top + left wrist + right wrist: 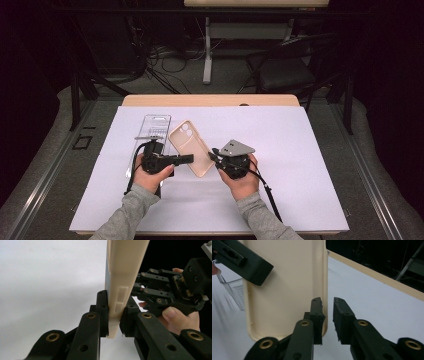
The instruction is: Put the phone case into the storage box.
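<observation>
Fingers of the left gripper (114, 315) are clamped on the side wall of a cream phone case (125, 277), one pad against the inner face and the other against the outer edge by the button cut-out, so the case stands on edge between them in the left gripper view. From above, that gripper (186, 159) reaches in sideways from the person's left hand (150, 175) and grips the case (192, 148) near its middle, the case lying slantwise over the white sheet on the desk (300, 150), camera opening toward the far end. Beside the case, on its left, sits a clear plastic package (152, 131), partly under the left gripper's body. The right gripper (327, 315) has its fingers a little apart, straddling the long rim of the case (284, 290) near a lower corner: one finger lies over the hollow inside, the other stands outside the rim with a gap of white sheet showing. Its pads seem not to press on the rim, though the inner finger hides the contact there. The left gripper's finger (249, 267) crosses the upper left of that view, with the clear package (235, 292) behind it. The right hand (243, 181) holds its gripper (214, 154) at the case's right edge.
</observation>
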The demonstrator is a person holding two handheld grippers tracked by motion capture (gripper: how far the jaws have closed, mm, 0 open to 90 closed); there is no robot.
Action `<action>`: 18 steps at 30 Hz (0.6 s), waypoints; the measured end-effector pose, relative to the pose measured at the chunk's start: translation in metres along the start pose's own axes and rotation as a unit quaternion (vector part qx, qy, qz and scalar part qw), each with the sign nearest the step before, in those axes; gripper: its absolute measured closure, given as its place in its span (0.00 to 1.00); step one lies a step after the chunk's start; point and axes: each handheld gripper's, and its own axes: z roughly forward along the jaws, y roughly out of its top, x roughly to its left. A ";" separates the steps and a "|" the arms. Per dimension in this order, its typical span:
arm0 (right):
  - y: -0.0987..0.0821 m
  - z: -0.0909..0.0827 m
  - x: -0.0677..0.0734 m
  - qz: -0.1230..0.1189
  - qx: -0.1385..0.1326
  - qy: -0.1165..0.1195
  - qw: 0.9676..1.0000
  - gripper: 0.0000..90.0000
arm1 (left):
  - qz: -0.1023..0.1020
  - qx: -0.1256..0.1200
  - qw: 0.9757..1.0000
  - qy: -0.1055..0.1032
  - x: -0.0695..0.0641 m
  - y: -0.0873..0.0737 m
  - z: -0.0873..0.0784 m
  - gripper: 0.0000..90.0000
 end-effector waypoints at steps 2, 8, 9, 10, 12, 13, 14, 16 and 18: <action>0.000 0.000 0.000 0.000 -0.001 -0.001 1.000 0.81 | 0.001 -0.004 1.000 0.003 0.001 0.000 -0.001 0.88; 0.001 0.000 0.000 0.000 -0.001 0.001 1.000 0.76 | 0.008 -0.008 1.000 0.010 0.004 0.002 -0.004 0.88; 0.001 0.000 0.000 0.000 -0.002 0.001 1.000 0.75 | 0.009 -0.009 1.000 0.011 0.004 0.002 -0.005 0.88; 0.001 0.000 0.000 0.001 -0.003 0.002 1.000 0.74 | 0.011 -0.008 1.000 0.012 0.004 0.002 -0.005 0.88; 0.001 -0.001 0.000 0.003 -0.003 0.001 1.000 0.71 | 0.017 -0.007 1.000 0.013 0.005 0.003 -0.006 0.88; 0.001 -0.001 0.000 0.002 -0.003 0.001 1.000 0.70 | 0.020 -0.008 1.000 0.014 0.005 0.003 -0.006 0.88; 0.002 -0.001 0.000 0.002 -0.003 0.002 1.000 0.69 | 0.023 -0.009 1.000 0.015 0.005 0.003 -0.007 0.88; 0.002 -0.002 0.001 0.001 -0.005 0.002 1.000 0.67 | 0.028 -0.010 0.999 0.016 0.006 0.003 -0.008 0.88; 0.003 -0.002 0.000 0.000 -0.004 0.002 1.000 0.65 | 0.030 -0.011 0.999 0.016 0.006 0.004 -0.008 0.88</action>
